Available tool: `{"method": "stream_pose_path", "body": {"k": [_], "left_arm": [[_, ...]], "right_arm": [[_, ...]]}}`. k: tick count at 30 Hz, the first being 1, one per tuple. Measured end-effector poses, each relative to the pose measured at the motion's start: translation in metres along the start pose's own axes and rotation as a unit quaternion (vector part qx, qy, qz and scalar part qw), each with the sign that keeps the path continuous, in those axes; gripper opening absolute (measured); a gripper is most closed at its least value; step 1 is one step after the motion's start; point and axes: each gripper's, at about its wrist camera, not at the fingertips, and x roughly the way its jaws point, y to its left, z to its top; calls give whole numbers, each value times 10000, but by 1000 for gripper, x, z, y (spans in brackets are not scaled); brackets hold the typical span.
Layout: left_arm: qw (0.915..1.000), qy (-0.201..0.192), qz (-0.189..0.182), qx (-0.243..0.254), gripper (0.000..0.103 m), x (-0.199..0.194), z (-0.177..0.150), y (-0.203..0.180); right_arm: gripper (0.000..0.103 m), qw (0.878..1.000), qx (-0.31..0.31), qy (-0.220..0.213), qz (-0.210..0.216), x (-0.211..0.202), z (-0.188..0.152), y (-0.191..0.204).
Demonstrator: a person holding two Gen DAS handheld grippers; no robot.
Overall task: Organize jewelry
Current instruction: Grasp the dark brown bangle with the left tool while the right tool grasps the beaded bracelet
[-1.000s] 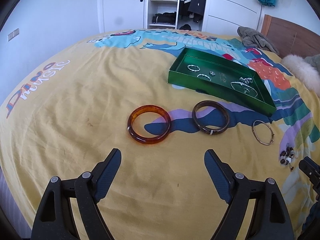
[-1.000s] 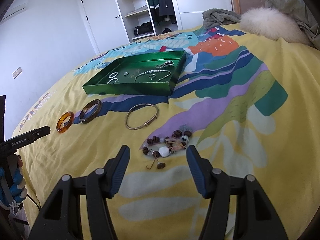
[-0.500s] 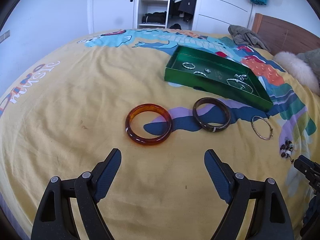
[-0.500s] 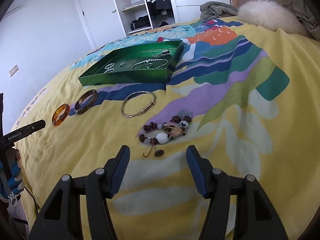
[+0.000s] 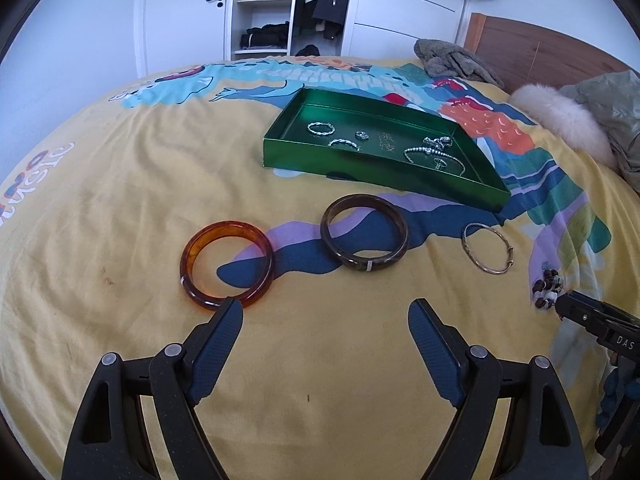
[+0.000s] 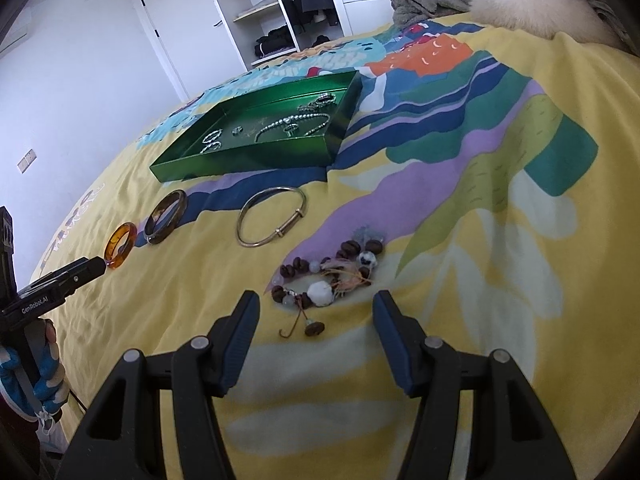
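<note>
Two spread, empty grippers are facing a row of bracelets lying loose on the bed.

In the left wrist view the left gripper [image 5: 325, 312] is hanging released, its left fingertip just beside the amber bangle [image 5: 227, 265] at 11 o'clock; the dark brown bangle [image 5: 365, 237] is lying flat at 1 o'clock, the gold wire bangle [image 5: 488, 254] further toward 2. The right gripper [image 6: 316, 306] is standing part-spread, nothing between its fingers, with the beaded bracelet [image 6: 326, 278] at 12 o'clock, just ahead and clearly nearer to this hand. The green tray [image 6: 240, 160] is sitting beyond, toward 11.
</note>
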Motion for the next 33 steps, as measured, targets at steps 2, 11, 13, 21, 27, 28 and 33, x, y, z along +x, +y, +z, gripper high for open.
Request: {"method": "stream_pose_path", "body": {"k": [2, 11, 13, 21, 27, 28, 33], "left_arm": [[10000, 1, -46, 38, 83, 5, 6, -4], [9994, 181, 26, 303, 71, 54, 55, -6], [9987, 377, 26, 354, 64, 70, 63, -6], [9954, 915, 61, 289, 57, 110, 66, -9], [9949, 919, 44, 405, 51, 114, 64, -18], [9949, 916, 55, 415, 50, 114, 64, -18], [9948, 909, -7, 449, 35, 116, 67, -23]], "right_arm": [[57, 10000, -3, 36, -20, 6, 3, 0], [57, 9997, 214, 80, 51, 21, 12, -12], [57, 9997, 234, 64, 83, 22, 13, -13], [56, 9992, 334, 82, 224, 30, 14, -19], [53, 9997, 177, 151, 111, 38, 17, -11], [51, 9997, 137, 162, 82, 39, 17, -9], [23, 9998, 98, 173, 1, 41, 20, -8]]}}
